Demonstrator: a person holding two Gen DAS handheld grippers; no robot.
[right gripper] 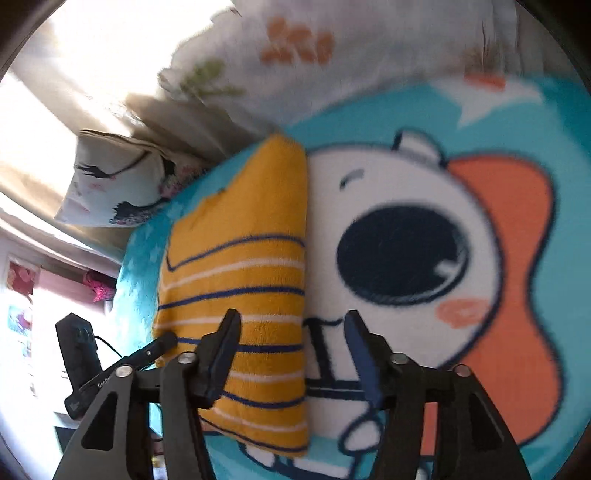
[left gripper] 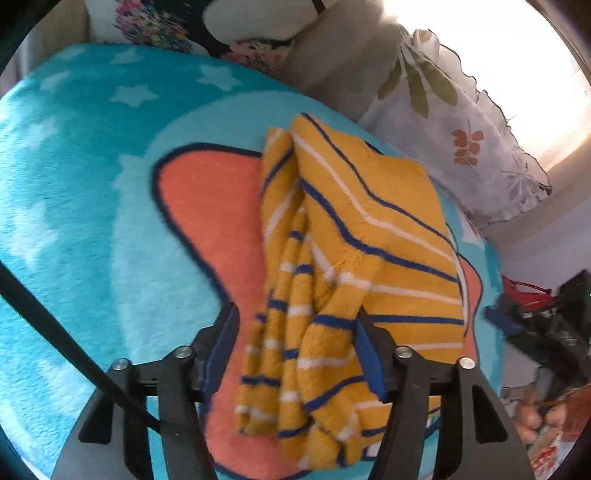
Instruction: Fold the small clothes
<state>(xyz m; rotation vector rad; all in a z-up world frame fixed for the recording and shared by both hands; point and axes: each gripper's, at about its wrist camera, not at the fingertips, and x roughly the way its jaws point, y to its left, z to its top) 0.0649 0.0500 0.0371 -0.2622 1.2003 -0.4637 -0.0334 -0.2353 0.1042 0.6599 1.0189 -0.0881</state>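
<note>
Both my grippers, left [left gripper: 297,332] and right [right gripper: 291,332], gape, holding nothing; the bunched sleeve [left gripper: 295,350] may spill, undoing the jumper [right gripper: 240,280] fold.

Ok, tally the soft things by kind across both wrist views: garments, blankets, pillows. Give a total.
Yellow striped garment: 1, partly folded.
Turquoise cartoon blanket: 1, under the garment.
Pillows: 3, namely the white pillow with leaf and flower print, the floral pillow and the white pillow with dark bird print.
Total: 5.
</note>
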